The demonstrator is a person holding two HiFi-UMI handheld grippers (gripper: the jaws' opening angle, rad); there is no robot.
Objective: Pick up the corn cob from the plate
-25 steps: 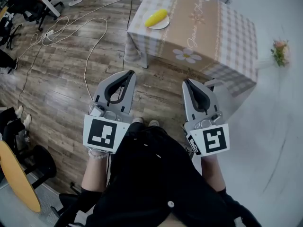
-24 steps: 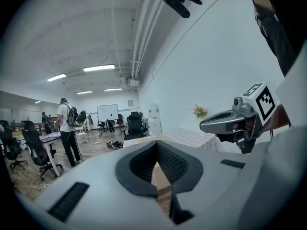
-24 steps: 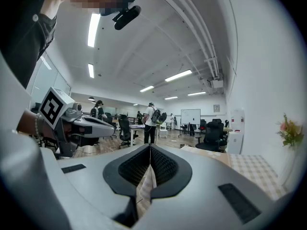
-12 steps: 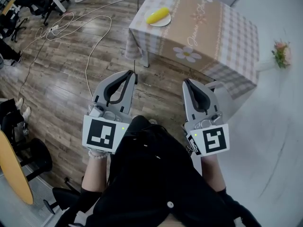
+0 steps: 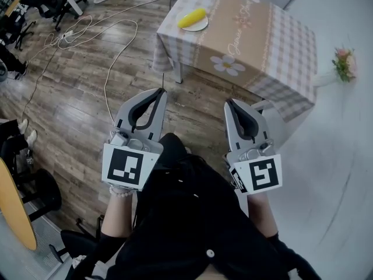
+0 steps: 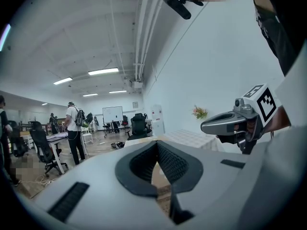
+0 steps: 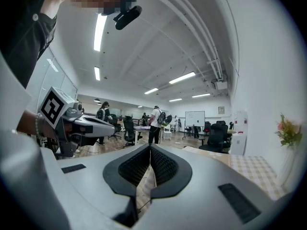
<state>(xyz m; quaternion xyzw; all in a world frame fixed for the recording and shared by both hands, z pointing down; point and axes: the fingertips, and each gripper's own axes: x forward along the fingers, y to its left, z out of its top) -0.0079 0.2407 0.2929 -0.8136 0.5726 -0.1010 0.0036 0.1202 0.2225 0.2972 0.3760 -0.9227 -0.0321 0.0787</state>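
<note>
Yellow against its white plate (image 5: 202,25), the corn cob (image 5: 192,18) lies near the far left corner of a table (image 5: 256,51) draped in a beige checked cloth printed with daisies. It sits well apart from both tools, up ahead of them across a stretch of wooden floor (image 5: 70,109) where a pale cable (image 5: 113,51) loops about. The person stands short of the table, holding the two grey grippers side by side at waist height, both pointing roughly towards it. The left gripper (image 5: 159,91) has its jaws pressed together at the tips with nothing between the ribbed black pads; its own view (image 6: 156,143) shows only a thin slit below the meeting point. The right gripper (image 5: 229,102) is the same, tips closed on nothing, as its view (image 7: 150,147) confirms. The cob lies ahead and slightly left of the left gripper's line. A small bunch of pink flowers (image 5: 344,63) stands by the white wall at the right.
</note>
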